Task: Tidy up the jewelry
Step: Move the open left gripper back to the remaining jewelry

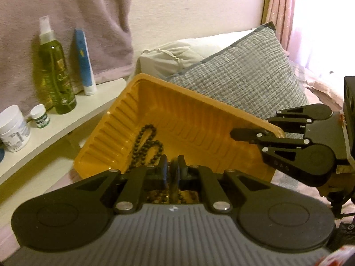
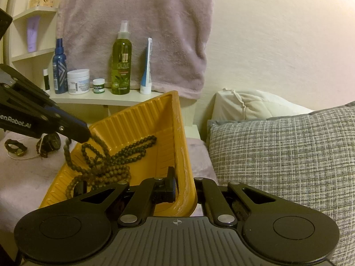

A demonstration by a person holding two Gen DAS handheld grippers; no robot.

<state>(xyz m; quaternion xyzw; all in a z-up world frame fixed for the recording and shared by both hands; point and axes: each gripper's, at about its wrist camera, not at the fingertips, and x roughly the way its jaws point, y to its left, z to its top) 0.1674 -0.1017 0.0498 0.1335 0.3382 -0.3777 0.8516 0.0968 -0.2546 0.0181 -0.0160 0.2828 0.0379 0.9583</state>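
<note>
A yellow ribbed tray [image 1: 199, 97] sits tilted over the bed, with a dark bead necklace [image 1: 144, 139] lying inside. In the right wrist view the tray [image 2: 137, 119] holds that dark strand [image 2: 133, 150] and a brown bead string [image 2: 111, 173]. My right gripper [image 2: 183, 184] is shut on the tray's near rim, one finger inside and one outside; from the left wrist it shows at the tray's right corner [image 1: 259, 126]. My left gripper [image 1: 173, 164] hangs over the tray's left edge [image 2: 85, 134], nearly closed on a bead strand that dangles from its tips into the tray.
Bracelets [image 2: 17, 150] and a further dark piece [image 2: 50, 144] lie on the pink cover left of the tray. A white shelf [image 2: 99, 99] behind carries a green spray bottle [image 2: 121, 66], jars and a tube. A grey pillow [image 2: 277, 155] lies on the right.
</note>
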